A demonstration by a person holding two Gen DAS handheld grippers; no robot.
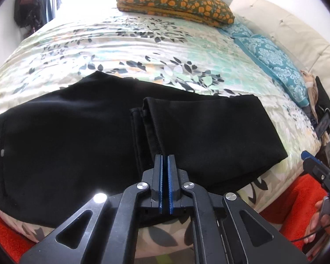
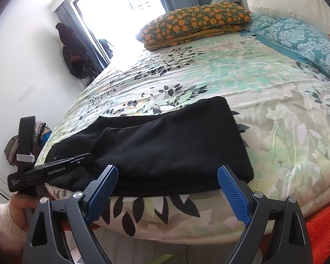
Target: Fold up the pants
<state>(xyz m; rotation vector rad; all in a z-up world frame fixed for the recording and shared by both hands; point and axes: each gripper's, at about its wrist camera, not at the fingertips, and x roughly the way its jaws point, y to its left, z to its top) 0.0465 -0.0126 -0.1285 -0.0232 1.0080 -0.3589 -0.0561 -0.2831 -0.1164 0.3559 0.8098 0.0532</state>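
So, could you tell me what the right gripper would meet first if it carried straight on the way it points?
Most likely the black pants near the bed edge; the open right gripper points at them.

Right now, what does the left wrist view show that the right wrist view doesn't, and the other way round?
Left wrist only: the left gripper, jaws shut, empty, over the black pants, and the hem edges folded back on top.
Right wrist only: the right gripper, jaws open at the bed edge, and the window.
Both: pants, floral bedspread, orange-flowered pillow, teal pillow.
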